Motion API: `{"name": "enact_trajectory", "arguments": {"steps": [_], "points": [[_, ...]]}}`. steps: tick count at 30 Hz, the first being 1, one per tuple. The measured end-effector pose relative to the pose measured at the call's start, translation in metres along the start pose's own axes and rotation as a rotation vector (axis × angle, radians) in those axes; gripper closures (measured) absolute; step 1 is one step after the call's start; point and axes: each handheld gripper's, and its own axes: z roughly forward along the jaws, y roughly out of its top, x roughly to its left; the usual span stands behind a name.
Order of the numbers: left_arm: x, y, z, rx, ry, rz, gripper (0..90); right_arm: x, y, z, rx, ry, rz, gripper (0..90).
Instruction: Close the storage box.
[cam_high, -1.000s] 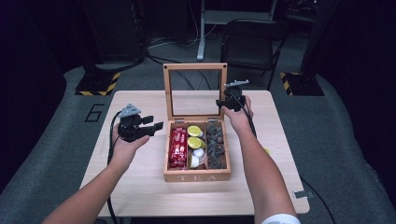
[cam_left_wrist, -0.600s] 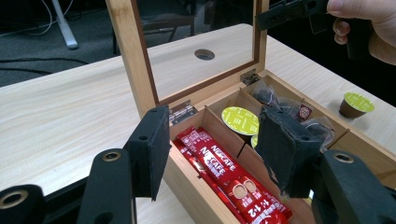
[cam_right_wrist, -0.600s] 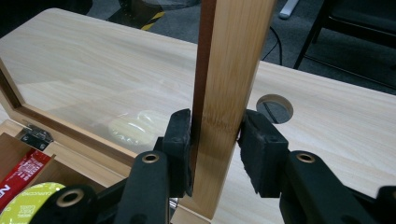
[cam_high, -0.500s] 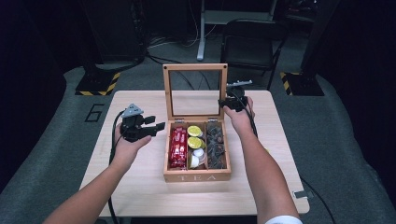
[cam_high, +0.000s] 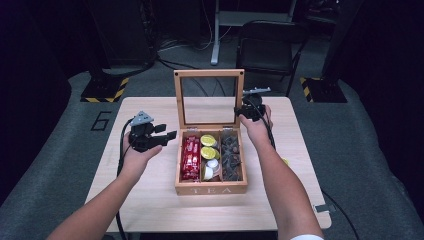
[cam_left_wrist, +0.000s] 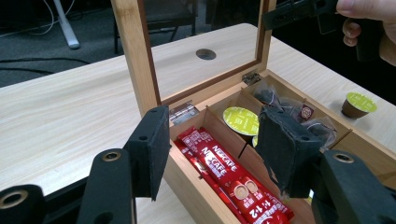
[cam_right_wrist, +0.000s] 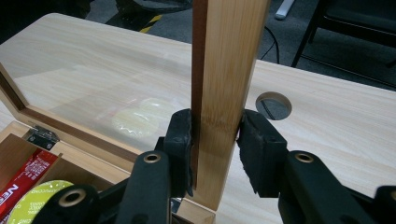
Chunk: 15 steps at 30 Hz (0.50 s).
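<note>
Dark floor matting and a black chair (cam_high: 265, 47) lay beyond the pale wooden surface (cam_high: 150, 200) in the high view. On that surface stood a wooden tea box (cam_high: 210, 189) marked TEA, its glass-paned lid (cam_high: 209, 74) raised upright at the far side. The right hand-held gripper (cam_high: 245, 111) sat at the right post of the lid frame, just above the box's back right corner. The left hand-held gripper (cam_high: 167, 136) hovered to the left of the box, near but apart from it, its jaws pointing towards the box wall.

From the left hand-held gripper view, its own jaws (cam_left_wrist: 212, 154) stood parted with nothing clamped between the pads. Beyond them lay the open box: red Nescafé sticks (cam_left_wrist: 224, 175) in the compartment nearest the jaws, a green-topped capsule (cam_left_wrist: 240, 120) in the middle one, and dark tea bags in clear wrappers (cam_left_wrist: 285, 105) in the farthest. A loose green-topped capsule (cam_left_wrist: 359, 103) sat on the surface past the box. The other hand-held gripper (cam_left_wrist: 299, 11) was at the top of the lid frame's far post, held in a hand (cam_left_wrist: 369, 23).

From the right hand-held gripper view, its jaws (cam_right_wrist: 215, 154) had just been closing and were now clenched on the lid's wooden frame post (cam_right_wrist: 224, 70), one pad on each face. To the left of the jaws were the glass pane (cam_right_wrist: 93, 79), a metal hinge (cam_right_wrist: 42, 136) and the box's compartments below; to their right, a round cable hole (cam_right_wrist: 273, 105) in the surface.
</note>
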Motion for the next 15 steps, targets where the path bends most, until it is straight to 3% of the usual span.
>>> {"name": "enact_trajectory", "arguments": {"steps": [15], "points": [[-0.0068, 0.0041, 0.0059, 0.008, -0.008, 0.016, 44.3, 0.006, -0.0076, -0.0098, -0.038, -0.015, -0.029, 64.7]]}}
